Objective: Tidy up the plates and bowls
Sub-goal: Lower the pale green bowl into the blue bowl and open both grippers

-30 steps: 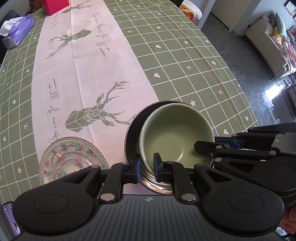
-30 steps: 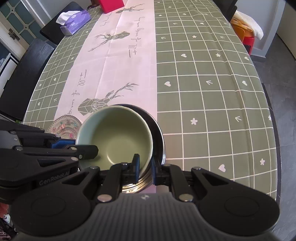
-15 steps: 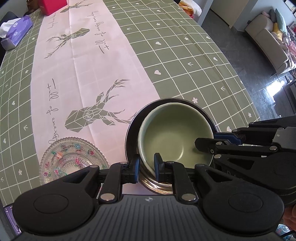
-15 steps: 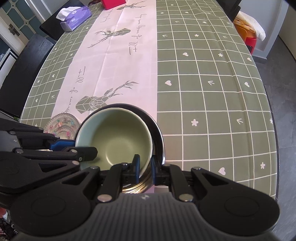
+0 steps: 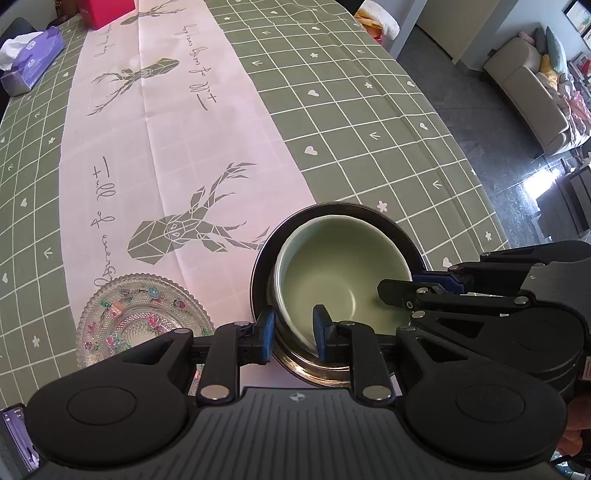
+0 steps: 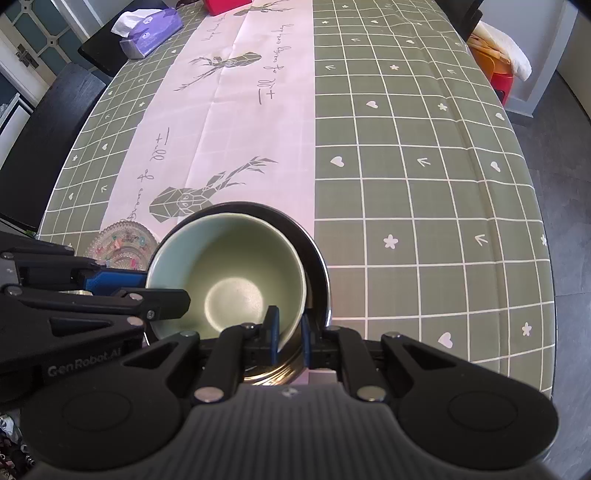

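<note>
A pale green bowl sits nested inside a dark metal bowl at the near edge of the table. My left gripper is shut on the near left rims of the two nested bowls. My right gripper is shut on the near right rims; the green bowl and metal bowl fill the lower middle of its view. A clear glass plate with coloured flowers lies left of the bowls, also in the right wrist view.
The table has a green checked cloth with a pink deer-print runner. A purple tissue box and a red box stand at the far end. Dark chairs stand left. The table edge drops off to the right.
Both grippers and the nested bowls have shifted slightly over the table; the grips are unchanged.
</note>
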Tool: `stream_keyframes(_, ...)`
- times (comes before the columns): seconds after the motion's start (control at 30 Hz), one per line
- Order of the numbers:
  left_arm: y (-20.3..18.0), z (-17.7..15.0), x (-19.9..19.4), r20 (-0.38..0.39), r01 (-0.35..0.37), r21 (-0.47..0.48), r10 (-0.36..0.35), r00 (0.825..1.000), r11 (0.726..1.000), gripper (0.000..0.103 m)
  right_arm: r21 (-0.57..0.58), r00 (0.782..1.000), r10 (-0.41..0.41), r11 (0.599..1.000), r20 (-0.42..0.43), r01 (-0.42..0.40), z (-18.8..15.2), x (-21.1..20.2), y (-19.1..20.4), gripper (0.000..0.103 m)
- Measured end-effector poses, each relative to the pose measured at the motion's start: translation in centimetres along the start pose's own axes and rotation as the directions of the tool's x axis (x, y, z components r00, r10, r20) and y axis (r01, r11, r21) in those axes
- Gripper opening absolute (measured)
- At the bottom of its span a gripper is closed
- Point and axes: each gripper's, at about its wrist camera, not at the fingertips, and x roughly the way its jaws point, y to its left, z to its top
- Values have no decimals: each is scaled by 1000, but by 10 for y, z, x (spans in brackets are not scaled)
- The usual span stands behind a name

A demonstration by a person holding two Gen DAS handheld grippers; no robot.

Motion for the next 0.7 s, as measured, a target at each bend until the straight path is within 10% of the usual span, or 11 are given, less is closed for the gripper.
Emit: stream_keyframes(0.7, 5, 5, -22, 90, 24, -12, -23, 996, 1000, 45, 20, 998, 38, 999, 57, -39, 3, -20, -3, 31)
